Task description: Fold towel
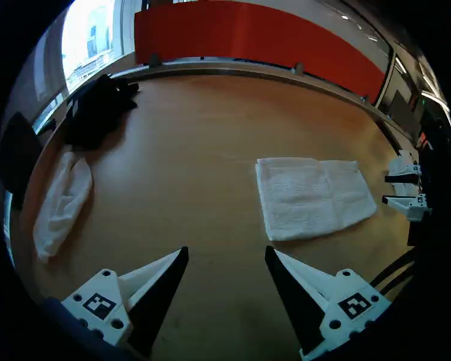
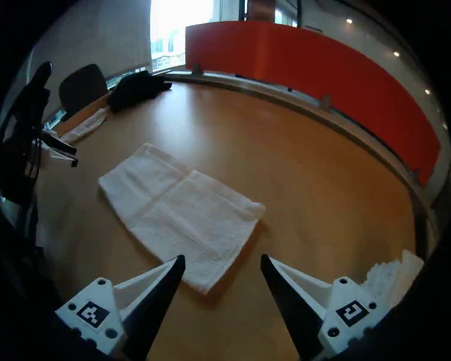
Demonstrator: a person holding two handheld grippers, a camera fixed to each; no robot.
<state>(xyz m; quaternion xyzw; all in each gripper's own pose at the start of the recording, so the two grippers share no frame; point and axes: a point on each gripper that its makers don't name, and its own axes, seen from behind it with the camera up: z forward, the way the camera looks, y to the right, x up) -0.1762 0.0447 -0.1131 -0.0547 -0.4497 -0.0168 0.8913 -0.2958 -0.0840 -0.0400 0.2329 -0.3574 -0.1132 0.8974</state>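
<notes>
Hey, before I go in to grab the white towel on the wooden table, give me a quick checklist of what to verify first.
1. left gripper open and empty: ok.
2. right gripper open and empty: ok.
3. white terry towel lying flat on the brown wooden table: ok.
4. Nothing resting on top of the towel: ok.
5. crumpled white cloth and black garment lying well apart from the towel: ok.
6. Towel gripped at an edge: not ok, neither gripper holds it yet.
</notes>
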